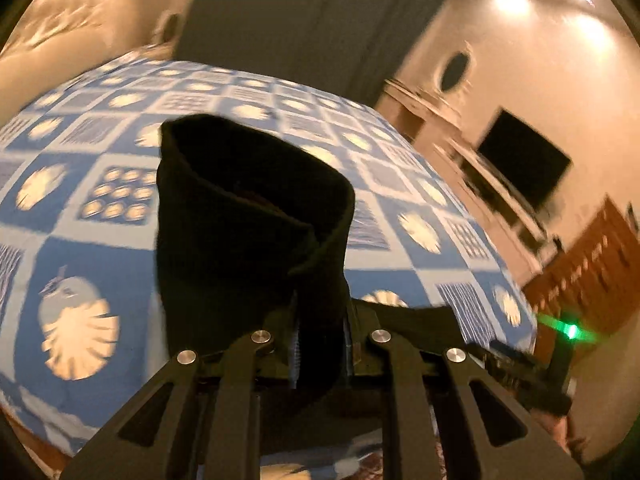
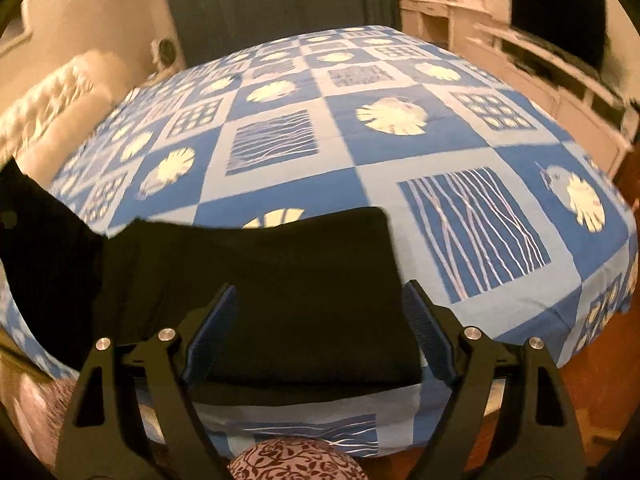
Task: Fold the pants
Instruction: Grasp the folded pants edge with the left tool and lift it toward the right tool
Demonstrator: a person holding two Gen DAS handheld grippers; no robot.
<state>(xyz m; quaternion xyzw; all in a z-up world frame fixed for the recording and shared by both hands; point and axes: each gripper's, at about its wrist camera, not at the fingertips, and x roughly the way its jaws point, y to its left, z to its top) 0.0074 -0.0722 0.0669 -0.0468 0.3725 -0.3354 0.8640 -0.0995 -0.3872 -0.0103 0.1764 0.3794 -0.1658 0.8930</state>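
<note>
The black pants (image 1: pixel 248 240) hang lifted in my left gripper (image 1: pixel 320 344), which is shut on a bunched edge of the cloth; the fabric stands up as a dark open tube above the bed. In the right wrist view the pants (image 2: pixel 280 280) lie as a flat black panel on the near part of the bed, rising to the left edge. My right gripper (image 2: pixel 320 320) is open, its blue-padded fingers (image 2: pixel 216 328) spread on either side of the panel just above it.
The bed has a blue and white patterned cover (image 2: pixel 360 152). A padded headboard (image 2: pixel 48 104) is at the left. A white cabinet with a TV (image 2: pixel 560 20) stands at the right. Wooden floor (image 1: pixel 592 264) lies beyond the bed's edge.
</note>
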